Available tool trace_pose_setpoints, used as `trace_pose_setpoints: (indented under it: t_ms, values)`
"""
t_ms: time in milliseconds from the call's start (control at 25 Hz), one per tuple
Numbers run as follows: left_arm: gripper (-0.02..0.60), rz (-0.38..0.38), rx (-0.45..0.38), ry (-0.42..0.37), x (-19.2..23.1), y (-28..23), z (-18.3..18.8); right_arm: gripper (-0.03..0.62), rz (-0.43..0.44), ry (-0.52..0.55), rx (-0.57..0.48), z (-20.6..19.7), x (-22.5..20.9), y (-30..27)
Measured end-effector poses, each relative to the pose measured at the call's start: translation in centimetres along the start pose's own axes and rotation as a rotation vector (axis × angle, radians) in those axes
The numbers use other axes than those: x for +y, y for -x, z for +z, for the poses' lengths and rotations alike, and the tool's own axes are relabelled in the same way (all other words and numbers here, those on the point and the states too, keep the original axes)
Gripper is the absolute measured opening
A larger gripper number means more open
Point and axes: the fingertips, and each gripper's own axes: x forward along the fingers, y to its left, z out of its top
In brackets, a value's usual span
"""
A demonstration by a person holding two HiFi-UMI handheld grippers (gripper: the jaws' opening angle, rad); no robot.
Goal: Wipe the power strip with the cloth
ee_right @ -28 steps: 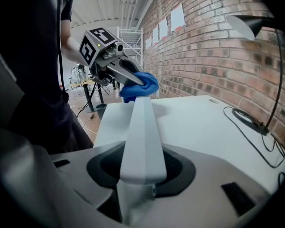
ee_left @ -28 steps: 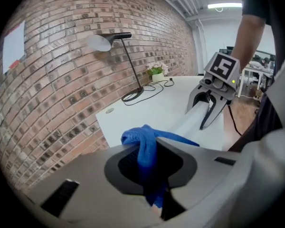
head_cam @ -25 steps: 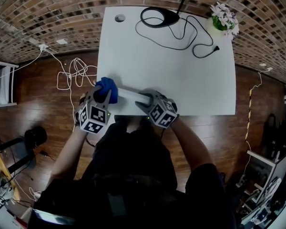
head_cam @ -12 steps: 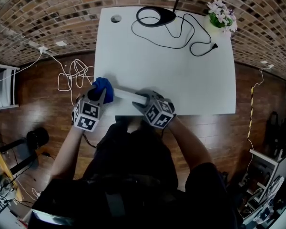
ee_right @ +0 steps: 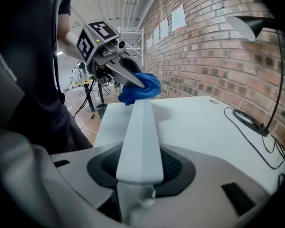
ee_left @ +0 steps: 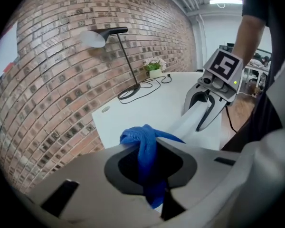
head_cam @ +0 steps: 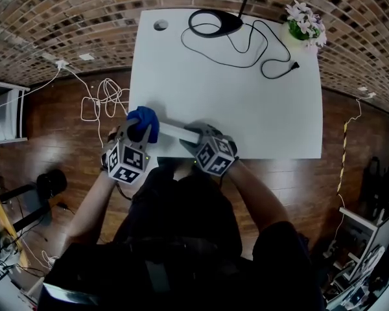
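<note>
A long white power strip [head_cam: 176, 131] is held over the near left edge of the white table [head_cam: 246, 109]. My right gripper [head_cam: 194, 139] is shut on its right end; in the right gripper view the power strip [ee_right: 140, 132] runs straight out from between the jaws. My left gripper [head_cam: 140, 130] is shut on a bunched blue cloth [head_cam: 144, 120], which rests on the strip's left end. In the left gripper view the cloth [ee_left: 146, 148] fills the jaws, with the power strip [ee_left: 187, 122] and the right gripper [ee_left: 205, 109] beyond. The cloth [ee_right: 141, 87] covers the strip's far tip.
At the table's far side lie a black lamp base [head_cam: 214, 23], a looping black cable [head_cam: 262, 50] and a pot of flowers [head_cam: 305, 26]. A round hole [head_cam: 161, 25] marks the far left corner. White cables [head_cam: 102, 101] lie on the wooden floor to the left.
</note>
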Motion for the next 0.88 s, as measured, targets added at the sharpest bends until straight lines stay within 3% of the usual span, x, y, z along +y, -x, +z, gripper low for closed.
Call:
trace_pose_setpoints:
  t_ms: [440,880]
  values:
    - [0.06,0.01,-0.057,-0.036,-3.1,-0.1,1.3,0.155,-0.008,0.009,-0.007,0.1,0.1,0.0]
    - [0.06,0.042,-0.088,-0.008,-5.2,-0.2,1.9,0.155,-0.012,0.012,-0.014,0.0,0.0,0.1]
